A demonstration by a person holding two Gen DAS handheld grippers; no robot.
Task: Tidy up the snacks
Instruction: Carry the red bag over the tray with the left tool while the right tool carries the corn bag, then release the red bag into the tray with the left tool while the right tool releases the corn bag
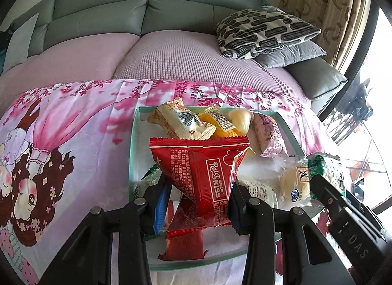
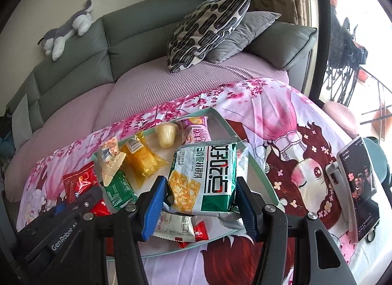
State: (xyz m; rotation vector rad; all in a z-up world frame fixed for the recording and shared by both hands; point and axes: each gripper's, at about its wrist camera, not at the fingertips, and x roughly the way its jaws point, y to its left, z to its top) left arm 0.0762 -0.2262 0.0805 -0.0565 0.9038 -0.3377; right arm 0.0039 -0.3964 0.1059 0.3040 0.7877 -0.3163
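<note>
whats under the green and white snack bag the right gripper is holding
Under the green and white snack bag held by the right hand-held gripper lie a white packet, a small red packet and crumpled clear wrapping. Anything directly beneath the bag's middle is covered.

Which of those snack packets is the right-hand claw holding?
The green-and-white biscuit packet with big Chinese lettering, pinched between the right gripper's blue-padded fingers. The red packet is in the left gripper instead.

Two red packets [image 1: 203, 174], two green packets [image 2: 208, 177], one jelly cup [image 2: 167, 135], two cushions [image 2: 208, 30].
</note>
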